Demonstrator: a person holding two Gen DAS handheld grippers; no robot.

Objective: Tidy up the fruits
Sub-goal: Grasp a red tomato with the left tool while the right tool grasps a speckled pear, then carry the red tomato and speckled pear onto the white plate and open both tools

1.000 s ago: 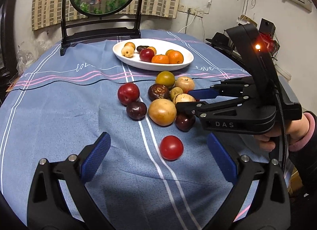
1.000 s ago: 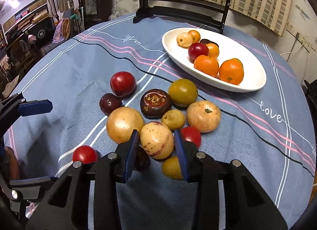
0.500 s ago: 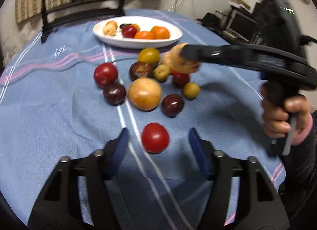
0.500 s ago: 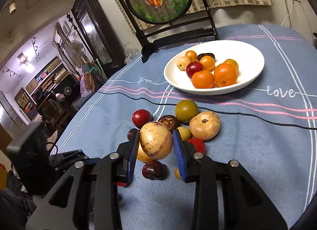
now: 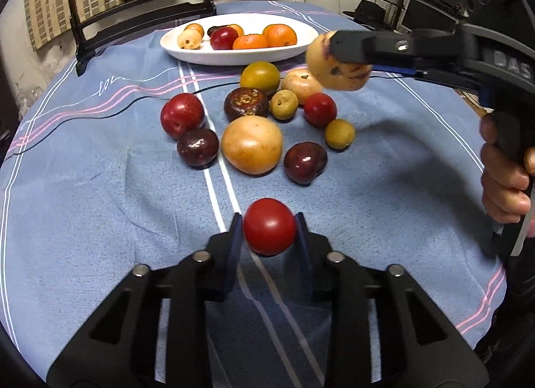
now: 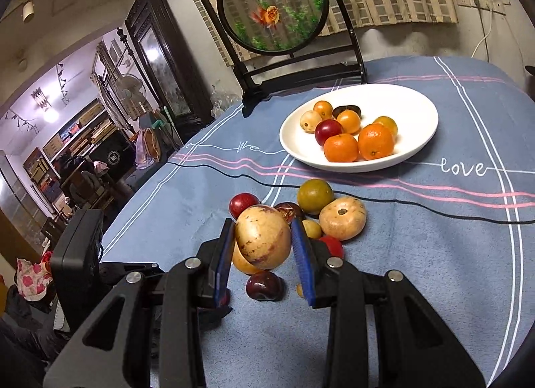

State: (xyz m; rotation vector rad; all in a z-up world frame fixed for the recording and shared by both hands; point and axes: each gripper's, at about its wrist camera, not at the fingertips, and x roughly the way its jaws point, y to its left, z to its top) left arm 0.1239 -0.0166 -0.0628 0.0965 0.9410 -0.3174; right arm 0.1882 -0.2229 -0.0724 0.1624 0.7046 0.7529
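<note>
a cluttered room with a round goldfish screen (image 6: 274, 7) backs the blue-clothed surface (image 5: 100, 187). one white dish (image 6: 418, 127), long axis running across the left view, holds seven fruits. nine fruits lie loose just before it. right tongs (image 6: 262, 244) clamp one big tan fruit (image 6: 264, 237) above the pile. left tongs (image 5: 269, 231) are closed on one red tomato (image 5: 269, 226), nearer than the pile.

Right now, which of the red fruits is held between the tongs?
The bright red tomato-like fruit, alone nearest the camera, between the left tongs. The other red fruits lie untouched in the cluster.
</note>
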